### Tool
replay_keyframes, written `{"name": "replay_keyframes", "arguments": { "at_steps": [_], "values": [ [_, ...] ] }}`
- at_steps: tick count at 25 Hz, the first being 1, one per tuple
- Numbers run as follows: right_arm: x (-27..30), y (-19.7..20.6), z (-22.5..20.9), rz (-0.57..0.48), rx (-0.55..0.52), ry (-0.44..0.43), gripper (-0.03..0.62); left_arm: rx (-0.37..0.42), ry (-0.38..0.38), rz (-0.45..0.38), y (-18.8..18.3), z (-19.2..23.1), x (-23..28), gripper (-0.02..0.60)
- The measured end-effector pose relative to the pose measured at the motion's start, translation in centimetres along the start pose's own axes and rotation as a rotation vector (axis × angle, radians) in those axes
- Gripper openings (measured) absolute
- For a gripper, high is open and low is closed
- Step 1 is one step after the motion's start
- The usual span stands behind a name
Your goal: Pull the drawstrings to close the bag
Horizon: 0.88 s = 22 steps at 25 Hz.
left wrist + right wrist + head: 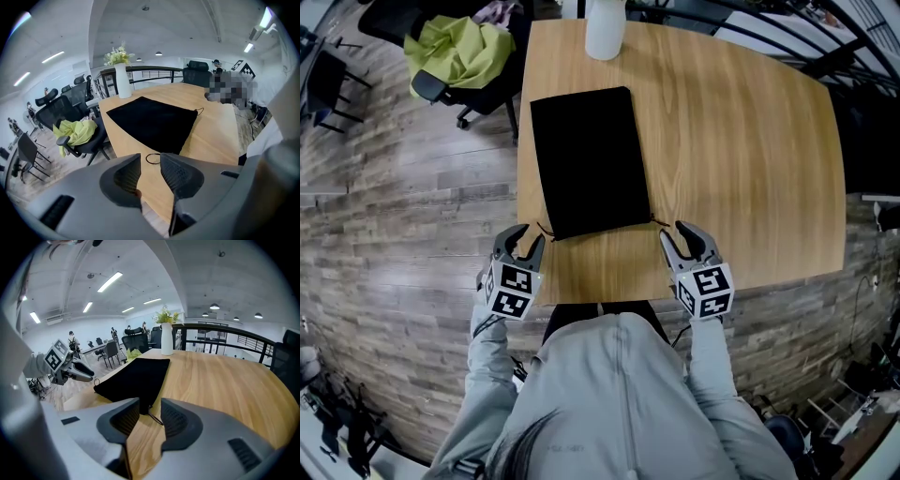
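A flat black drawstring bag (pixel 589 159) lies on the wooden table (pixel 750 150), its mouth end toward the near edge. A thin cord sticks out at each near corner. My left gripper (pixel 525 242) stands open at the near left corner; in the left gripper view the cord's small loop (pixel 152 158) lies on the table just past the open left gripper (pixel 150 161), untouched. My right gripper (pixel 684 239) stands open at the near right corner. In the right gripper view the right cord (pixel 154 418) runs from the bag (pixel 136 378) into the gap of the right gripper (pixel 150 405), with no pad pressing on it.
A white vase (pixel 605 28) stands at the table's far edge, behind the bag. An office chair with a yellow-green cloth (pixel 459 52) sits off the table's far left corner. Bare wood spreads to the right of the bag. The table's near edge runs just under both grippers.
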State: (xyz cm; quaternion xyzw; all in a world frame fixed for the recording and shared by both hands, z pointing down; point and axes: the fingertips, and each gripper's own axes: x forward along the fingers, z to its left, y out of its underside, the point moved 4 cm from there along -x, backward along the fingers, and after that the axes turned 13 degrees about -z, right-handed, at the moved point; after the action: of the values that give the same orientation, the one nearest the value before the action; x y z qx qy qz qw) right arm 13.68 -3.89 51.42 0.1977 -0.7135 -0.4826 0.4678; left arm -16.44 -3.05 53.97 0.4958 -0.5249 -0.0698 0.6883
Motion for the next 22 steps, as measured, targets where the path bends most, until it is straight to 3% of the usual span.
{"name": "replay_keyframes", "arguments": {
  "at_steps": [6, 12, 22],
  "values": [
    [1.0, 2.4, -0.5, 0.055, -0.060, 0.007, 0.127, 0.048, 0.004, 0.029, 1.5, -0.3, 1.3, 0.156],
    [2.0, 4.3, -1.0, 0.093, -0.091, 0.025, 0.127, 0.048, -0.031, 0.022, 2.2, 0.5, 2.2, 0.181],
    [3.7, 5.9, -1.4, 0.108, -0.101, 0.047, 0.126, 0.099, 0.028, 0.009, 2.2, 0.2, 4.0, 0.198]
  ]
}}
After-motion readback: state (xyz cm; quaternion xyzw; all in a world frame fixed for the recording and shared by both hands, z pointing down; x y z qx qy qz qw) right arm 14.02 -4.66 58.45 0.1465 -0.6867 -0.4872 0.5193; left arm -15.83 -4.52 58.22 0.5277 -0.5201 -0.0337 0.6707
